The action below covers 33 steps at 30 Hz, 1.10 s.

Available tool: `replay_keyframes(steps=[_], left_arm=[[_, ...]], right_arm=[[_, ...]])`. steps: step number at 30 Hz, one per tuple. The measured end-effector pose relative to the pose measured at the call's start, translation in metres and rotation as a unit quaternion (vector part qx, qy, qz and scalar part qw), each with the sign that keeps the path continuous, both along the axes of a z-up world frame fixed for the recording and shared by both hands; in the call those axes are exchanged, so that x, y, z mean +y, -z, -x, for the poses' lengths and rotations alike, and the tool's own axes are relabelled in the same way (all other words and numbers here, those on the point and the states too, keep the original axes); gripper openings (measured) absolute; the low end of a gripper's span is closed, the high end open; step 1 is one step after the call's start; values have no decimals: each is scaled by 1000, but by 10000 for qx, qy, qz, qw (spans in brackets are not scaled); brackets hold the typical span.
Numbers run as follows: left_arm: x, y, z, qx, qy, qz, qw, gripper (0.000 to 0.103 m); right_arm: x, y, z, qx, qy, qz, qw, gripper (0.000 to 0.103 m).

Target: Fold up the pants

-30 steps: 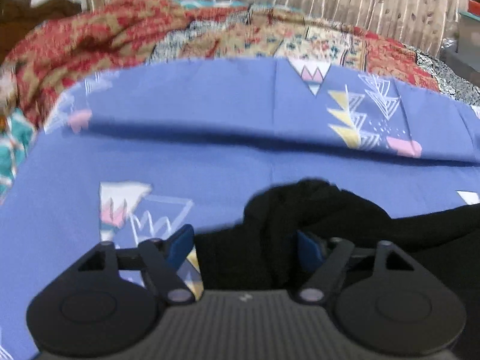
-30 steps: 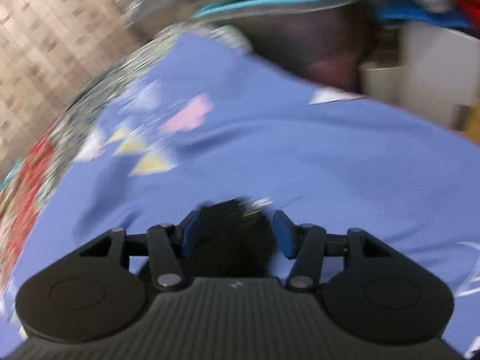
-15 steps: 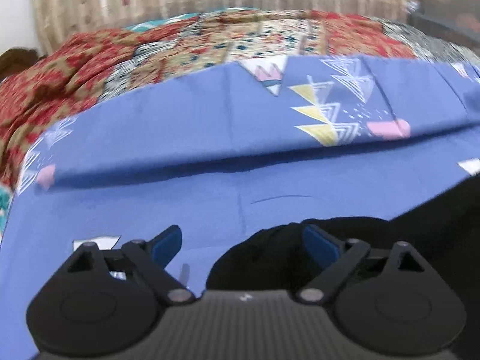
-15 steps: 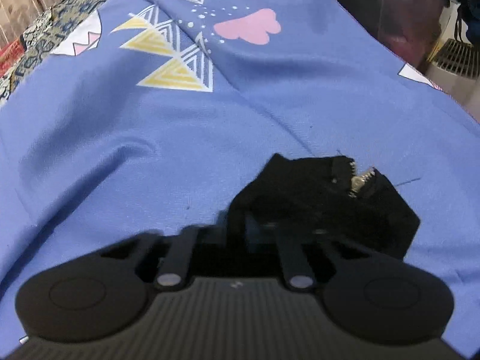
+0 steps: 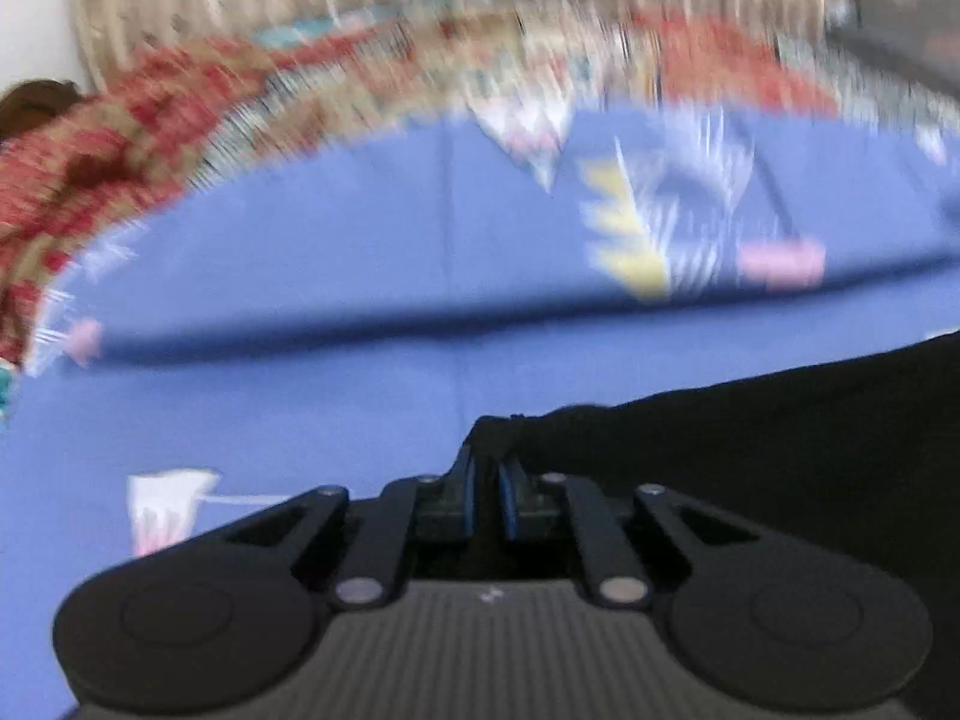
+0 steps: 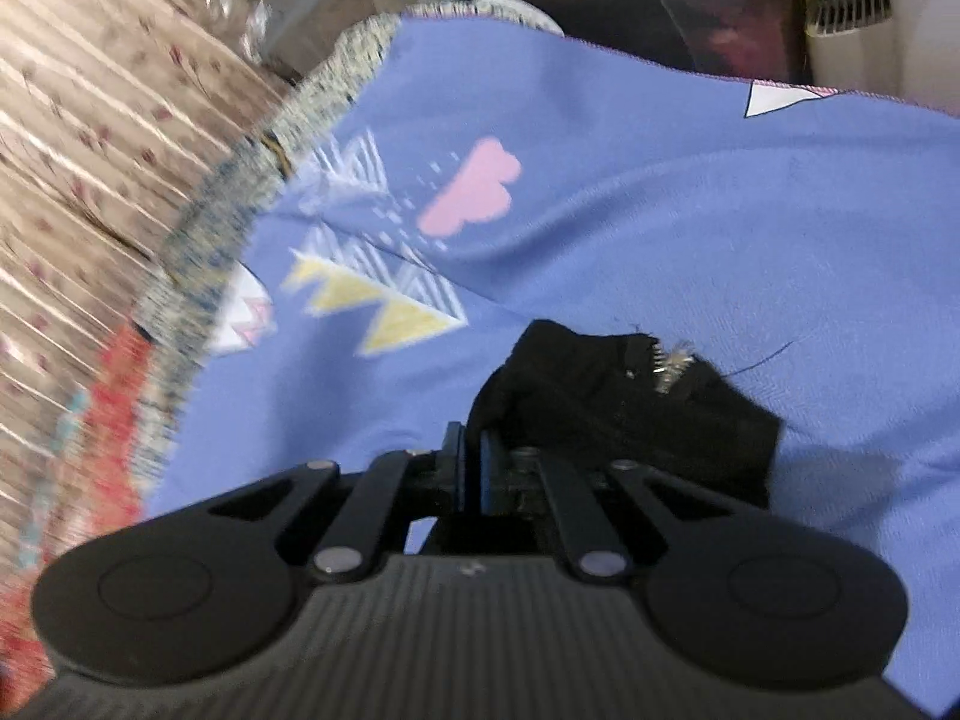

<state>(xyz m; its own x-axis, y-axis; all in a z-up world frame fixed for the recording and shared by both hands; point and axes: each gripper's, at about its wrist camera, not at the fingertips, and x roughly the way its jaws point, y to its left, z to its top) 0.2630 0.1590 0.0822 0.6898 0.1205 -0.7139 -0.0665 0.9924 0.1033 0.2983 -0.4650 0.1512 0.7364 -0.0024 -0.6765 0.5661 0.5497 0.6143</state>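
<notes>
My left gripper (image 5: 486,483) is clenched on a corner of the black pants (image 5: 780,438), blue pads nearly touching w/ cloth pinched between. From that corner the pants run off to the right over the blue sheet (image 5: 360,240). Left view is blurred, esp. the quilt (image 5: 120,138) beyond the sheet's far edge. My right gripper (image 6: 472,468) is clamped too, gripping another pants (image 6: 624,402) corner; a frayed bit w/ pale threads shows just past the fingers. Pants lie on the sheet (image 6: 690,210), near its yellow triangles. Curtain (image 6: 90,150) beyond the sheet, far left.
</notes>
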Motion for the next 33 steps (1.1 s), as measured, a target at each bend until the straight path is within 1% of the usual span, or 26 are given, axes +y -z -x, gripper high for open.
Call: replay_keyframes(steps=[3, 5, 6, 8, 10, 13, 16, 18, 20, 21, 22, 23, 24, 25, 26, 27, 28, 29, 30, 31, 32, 33], left_arm=[[2, -42, 46, -574, -87, 107, 9983, 8], [2, -64, 79, -845, -25, 105, 9964, 8], [1, -72, 97, -941, 3, 106, 9955, 8], [-1, -85, 135, -1063, 88, 122, 9942, 8], [-2, -87, 172, -1103, 163, 182, 9936, 8], [-6, -77, 233, -1057, 277, 230, 9937, 8], [-9, -58, 278, -866, 291, 359, 9952, 8], [-11, -37, 306, -614, 258, 503, 9965, 9], [-10, -14, 320, -243, 203, 594, 9977, 14], [-10, -3, 325, -32, 207, 607, 9979, 15], [-13, 8, 334, 142, 232, 549, 9981, 19], [-12, 13, 340, 245, 211, 495, 9983, 27], [-10, 15, 346, 312, 150, 516, 9981, 32], [-4, 13, 355, 301, 91, 651, 9974, 40], [5, 8, 364, 198, 5, 882, 9959, 44], [18, 1, 371, 51, -128, 1119, 9936, 47], [32, -5, 376, -88, -311, 1338, 9905, 56], [48, -11, 381, -231, -573, 1602, 9851, 66], [64, -15, 380, -331, -812, 1870, 9784, 72], [80, -17, 379, -400, -1076, 2221, 9682, 81], [92, -17, 374, -404, -1233, 2512, 9592, 85], [104, -15, 367, -355, -1363, 2838, 9485, 86]], right_arm=[[-11, -24, 23, -430, 54, -455, 9980, 7], [-16, -41, 49, -687, -16, -616, 9957, 7], [-18, -45, 59, -792, -46, -647, 9947, 7], [-26, -55, 94, -987, -122, -724, 9924, 7], [-34, -59, 137, -1158, -172, -776, 9901, 7], [-44, -53, 203, -1211, -191, -765, 9895, 7], [-50, -29, 269, -1116, -109, -736, 9910, 7], [-49, -3, 302, -789, -151, -618, 9948, 7], [-47, 33, 327, -323, -46, -767, 9965, 10], [-47, 49, 336, -158, 69, -872, 9960, 10], [-48, 62, 344, -9, 255, -1008, 9946, 19], [-49, 72, 352, 152, 517, -1136, 9921, 27], [-49, 75, 359, 111, 704, -1228, 9899, 29], [-49, 75, 364, -70, 844, -1348, 9872, 40], [-49, 71, 368, -142, 959, -1330, 9864, 47], [-47, 64, 369, -178, 1068, -1169, 9872, 47], [-45, 56, 369, -209, 1123, -922, 9892, 47], [-41, 46, 366, -259, 1128, -689, 9909, 47], [-36, 38, 362, -360, 1078, -522, 9922, 47], [-26, 29, 355, -526, 925, -404, 9935, 47], [-18, 26, 347, -623, 740, -363, 9947, 47], [-6, 22, 334, -682, 478, -325, 9960, 47]])
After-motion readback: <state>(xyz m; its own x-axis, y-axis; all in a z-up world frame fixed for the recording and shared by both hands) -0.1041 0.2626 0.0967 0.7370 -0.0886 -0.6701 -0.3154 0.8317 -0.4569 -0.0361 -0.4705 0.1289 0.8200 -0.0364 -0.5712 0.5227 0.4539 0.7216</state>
